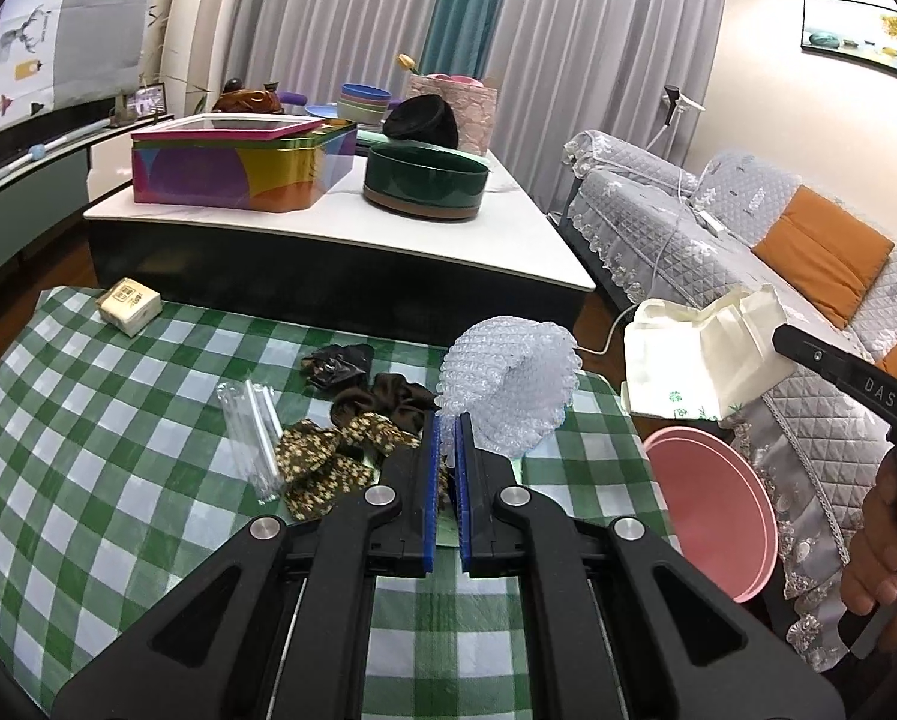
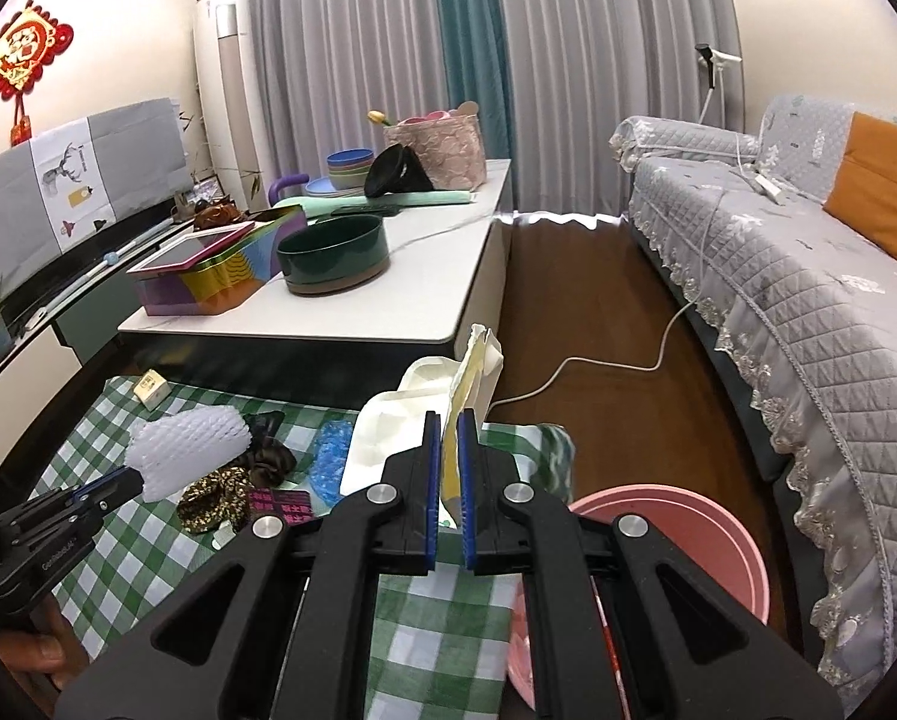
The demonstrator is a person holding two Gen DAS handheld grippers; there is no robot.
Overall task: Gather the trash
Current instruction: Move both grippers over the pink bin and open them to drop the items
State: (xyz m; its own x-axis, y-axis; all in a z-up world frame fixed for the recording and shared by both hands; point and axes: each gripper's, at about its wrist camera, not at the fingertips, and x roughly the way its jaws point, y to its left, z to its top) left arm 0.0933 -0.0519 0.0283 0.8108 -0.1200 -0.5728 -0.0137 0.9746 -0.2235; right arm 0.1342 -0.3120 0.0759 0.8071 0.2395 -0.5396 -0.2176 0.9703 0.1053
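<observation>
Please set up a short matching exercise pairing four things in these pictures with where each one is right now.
Things:
1. bubble wrap
2. cream bag
3. pink bin
4. tissue pack

Places:
A. on the floor beside the checked table
B. clamped in the left gripper
C. lying on the far left corner of the checked cloth
D. clamped in the right gripper

Pairs: 1-B, 2-D, 3-A, 4-C
</observation>
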